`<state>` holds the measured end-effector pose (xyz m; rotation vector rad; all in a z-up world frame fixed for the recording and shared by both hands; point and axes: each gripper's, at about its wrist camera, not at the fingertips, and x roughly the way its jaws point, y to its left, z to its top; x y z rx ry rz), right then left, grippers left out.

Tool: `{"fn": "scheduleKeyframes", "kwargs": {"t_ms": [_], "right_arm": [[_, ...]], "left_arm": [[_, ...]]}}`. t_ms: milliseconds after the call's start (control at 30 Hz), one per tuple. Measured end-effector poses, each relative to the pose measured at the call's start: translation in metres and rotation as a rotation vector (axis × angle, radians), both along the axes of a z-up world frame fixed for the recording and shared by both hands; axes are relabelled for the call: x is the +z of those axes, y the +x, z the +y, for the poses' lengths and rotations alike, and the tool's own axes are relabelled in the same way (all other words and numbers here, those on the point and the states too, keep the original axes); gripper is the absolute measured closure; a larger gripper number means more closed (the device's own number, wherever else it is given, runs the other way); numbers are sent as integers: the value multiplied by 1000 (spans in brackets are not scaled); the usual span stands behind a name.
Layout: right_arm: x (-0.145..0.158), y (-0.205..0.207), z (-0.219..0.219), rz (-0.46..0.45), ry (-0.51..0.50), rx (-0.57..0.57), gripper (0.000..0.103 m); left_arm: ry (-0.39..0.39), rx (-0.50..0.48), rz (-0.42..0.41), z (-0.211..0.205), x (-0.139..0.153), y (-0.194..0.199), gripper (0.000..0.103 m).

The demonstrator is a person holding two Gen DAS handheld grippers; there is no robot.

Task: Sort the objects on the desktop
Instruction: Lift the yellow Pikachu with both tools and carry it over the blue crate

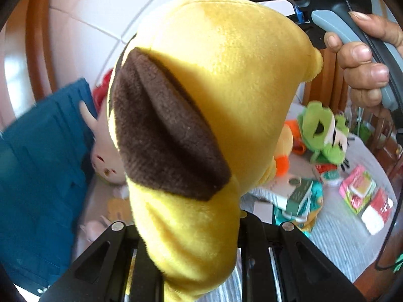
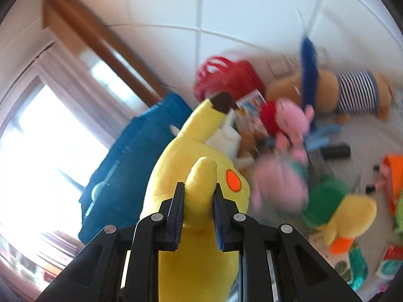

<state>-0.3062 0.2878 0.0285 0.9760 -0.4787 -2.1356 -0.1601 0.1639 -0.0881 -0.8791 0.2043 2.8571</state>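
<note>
We hold the yellow plush toy (image 2: 199, 196) off the table with both grippers at once. The right gripper (image 2: 199, 216) has its jaws closed narrow on a small yellow limb of the toy, with the blue pads (image 2: 176, 214) pressing both sides of it; the toy's orange cheek patch sits just beside the right-hand pad, and a brown-tipped ear points up and away from us. In the left wrist view, the left gripper (image 1: 187, 259) has the toy's yellow fabric packed between its black fingers, so we read its jaws as clamped on the toy, which fills most of that view with a large brown patch facing the camera. A hand (image 1: 365, 68) grips the grey handle of the other gripper at upper right. Below, the table (image 1: 335, 236) carries a green plush (image 1: 325, 130), packets and other soft toys, and a blue crate (image 1: 40, 176) stands at the left.
</note>
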Motion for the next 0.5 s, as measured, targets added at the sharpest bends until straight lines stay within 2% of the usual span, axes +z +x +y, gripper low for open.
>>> {"fn": "scheduleKeyframes", "kwargs": {"t_ms": [200, 500], "right_arm": [[58, 7, -40, 93, -44, 77, 83], [135, 30, -133, 237, -84, 201, 83]], "left_arm": [[-14, 54, 63, -27, 42, 6, 86], [-13, 136, 122, -105, 111, 21, 86]]}}
